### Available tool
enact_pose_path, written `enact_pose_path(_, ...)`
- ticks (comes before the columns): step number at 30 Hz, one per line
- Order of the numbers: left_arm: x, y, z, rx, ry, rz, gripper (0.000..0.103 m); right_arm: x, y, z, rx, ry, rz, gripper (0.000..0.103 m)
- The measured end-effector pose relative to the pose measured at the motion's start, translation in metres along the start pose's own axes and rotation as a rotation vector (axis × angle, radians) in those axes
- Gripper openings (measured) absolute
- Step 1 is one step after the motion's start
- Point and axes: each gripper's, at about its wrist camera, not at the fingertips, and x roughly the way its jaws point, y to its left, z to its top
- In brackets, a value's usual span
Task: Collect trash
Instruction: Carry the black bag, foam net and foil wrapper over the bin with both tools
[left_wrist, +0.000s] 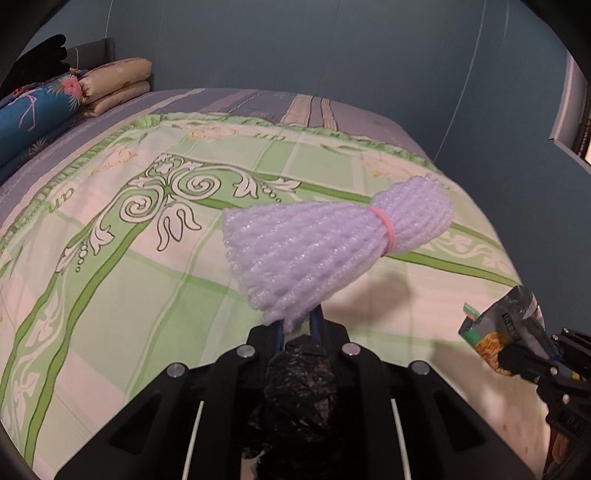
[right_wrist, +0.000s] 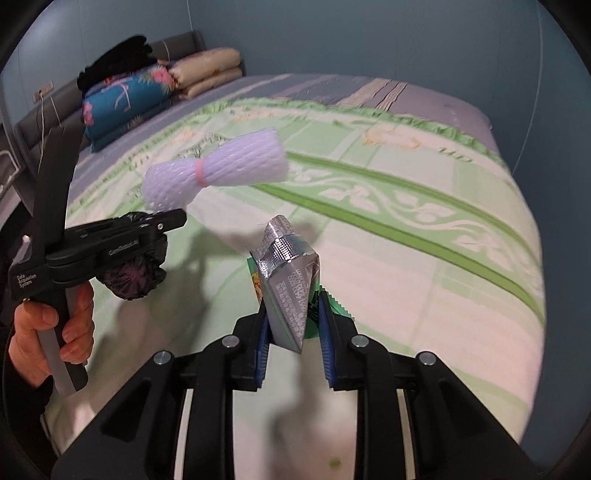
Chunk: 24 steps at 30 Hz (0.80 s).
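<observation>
Teal-walled bedroom; bed (left_wrist: 110, 295) spread with a green-and-cream floral sheet (right_wrist: 406, 258), folded quilts (right_wrist: 177, 81) stacked at its head.

Item one: we log a bundle of white foam netting (left_wrist: 325, 243), soft and ribbed, cinched by a pink rubber band (left_wrist: 386, 229). Our left gripper (left_wrist: 297, 323) is closed on its flared end; the long axis runs away from the jaws, up and to the right in the left wrist view, clear of the sheet. A crumpled black plastic bag (left_wrist: 301, 391) sits bunched under the same gripper.

Item two: a creased foil snack wrapper (right_wrist: 290, 280), silver inside, green printed outside, stiff and pointed. Our right gripper (right_wrist: 291, 332) pinches its lower part, the wrapper standing upright between the blue pads, above the bed.

We judge both pieces lifted and carried side by side; no bin is in view, so the black bag at the left gripper seems the nearest receptacle.
</observation>
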Motion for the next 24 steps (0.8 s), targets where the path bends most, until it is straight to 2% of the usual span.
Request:
enact_pose_path(8,-0.085,-0.026,-0.007,0.017,-0.075,-0.064,0.012,-0.086,-0.004,-0.022,0.027,-0.091,-0.003,0.022)
enact_pose_path(16,-0.181,-0.094,-0.031,0.094,-0.151,-0.092,0.012,-0.180,-0.014,-0.057,0.072,-0.205,-0.033,0.022)
enact_pose_path(24,-0.259,-0.158,-0.056,0.182,-0.221,-0.192,0.012,-0.259,-0.036,-0.100,0.149,-0.304,-0.116,0.022)
